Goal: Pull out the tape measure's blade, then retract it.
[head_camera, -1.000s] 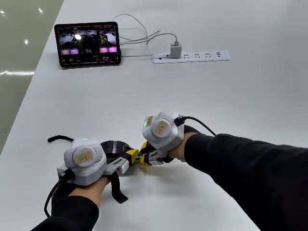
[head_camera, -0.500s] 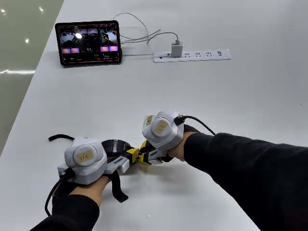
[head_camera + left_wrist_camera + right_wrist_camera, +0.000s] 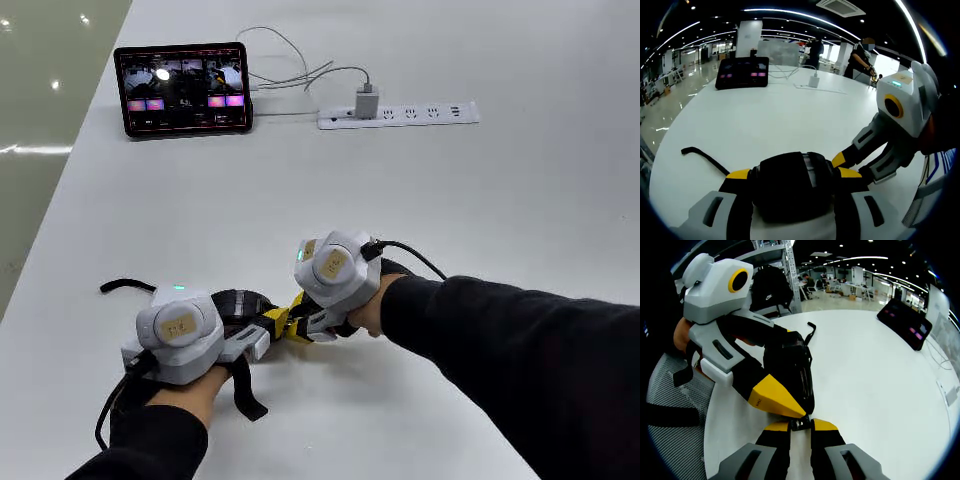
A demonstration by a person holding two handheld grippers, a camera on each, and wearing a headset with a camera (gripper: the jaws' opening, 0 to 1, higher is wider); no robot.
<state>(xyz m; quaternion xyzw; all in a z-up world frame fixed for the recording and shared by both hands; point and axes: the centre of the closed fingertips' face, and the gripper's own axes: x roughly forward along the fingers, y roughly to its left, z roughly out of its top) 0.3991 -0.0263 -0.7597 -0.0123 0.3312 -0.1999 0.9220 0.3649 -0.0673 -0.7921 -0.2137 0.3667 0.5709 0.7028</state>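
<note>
A black tape measure point(image 3: 240, 301) lies on the white table, and my left gripper point(image 3: 262, 326) is shut around its case. In the left gripper view the case point(image 3: 792, 192) sits between the yellow-tipped jaws of the left gripper point(image 3: 794, 173). My right gripper point(image 3: 291, 328) meets it from the right, shut on the blade's end hook point(image 3: 800, 423) right at the case mouth. The right gripper view has its gripper point(image 3: 800, 425) pinching that hook, with the case point(image 3: 788, 362) just beyond. Hardly any blade shows outside the case. A black wrist strap point(image 3: 124, 287) trails left from it.
A tablet point(image 3: 183, 88) with a lit screen stands at the far left of the table. A white power strip point(image 3: 400, 115) with a charger point(image 3: 365, 104) and cables lies behind it. The table's left edge point(image 3: 60, 190) drops to a shiny floor.
</note>
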